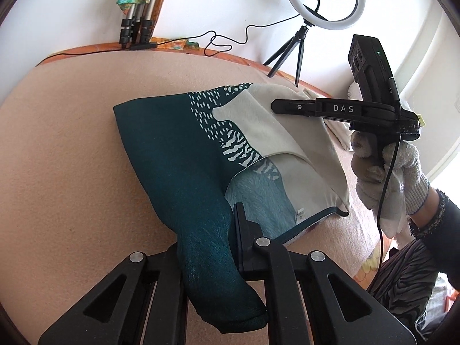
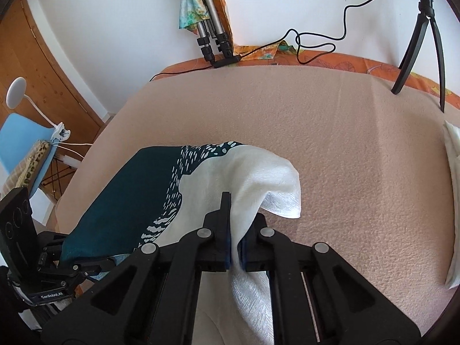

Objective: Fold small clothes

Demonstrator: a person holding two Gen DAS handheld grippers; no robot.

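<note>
A small teal and white patterned cloth (image 1: 172,155) is held up over the beige blanket (image 1: 72,172). My left gripper (image 1: 210,247) is shut on its teal corner, which hangs down between the fingers. My right gripper (image 2: 234,230) is shut on its white corner (image 2: 258,181), which drapes over the fingers. In the left wrist view the right gripper (image 1: 287,106) shows at the cloth's far white edge, held by a gloved hand (image 1: 385,172). In the right wrist view the left gripper (image 2: 69,264) shows at the lower left under the teal edge.
A ring light on a small tripod (image 1: 325,0) stands at the blanket's far edge, with a black cable (image 1: 224,40) and tripod legs (image 1: 135,28) by the wall. Folded white cloth (image 2: 454,172) lies at the right edge. A blue chair (image 2: 23,143) stands off to the left.
</note>
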